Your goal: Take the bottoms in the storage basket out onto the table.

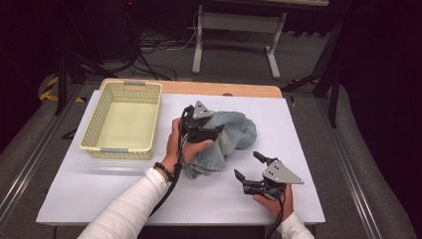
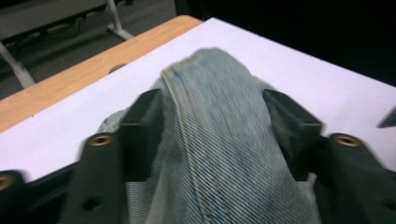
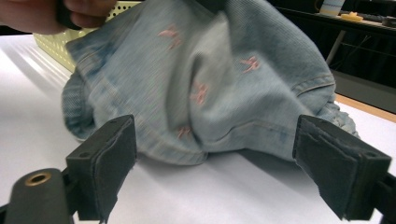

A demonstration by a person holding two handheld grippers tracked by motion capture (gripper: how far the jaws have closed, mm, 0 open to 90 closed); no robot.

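On the white desk (image 1: 99, 189) a crumpled pair of pale jeans (image 1: 234, 134) lies beside an empty cream basket (image 1: 94, 129). The left tongs (image 1: 211, 130) press down into the denim, their opening hidden from here. The right tongs (image 1: 246, 167) rest near the jeans, spread wide, holding nothing.

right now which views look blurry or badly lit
High view: white table lit, surroundings dark. Left gripper view: claw near the lens is soft, denim garment weave sharp. Right gripper view: garment slightly smeared, background dark.
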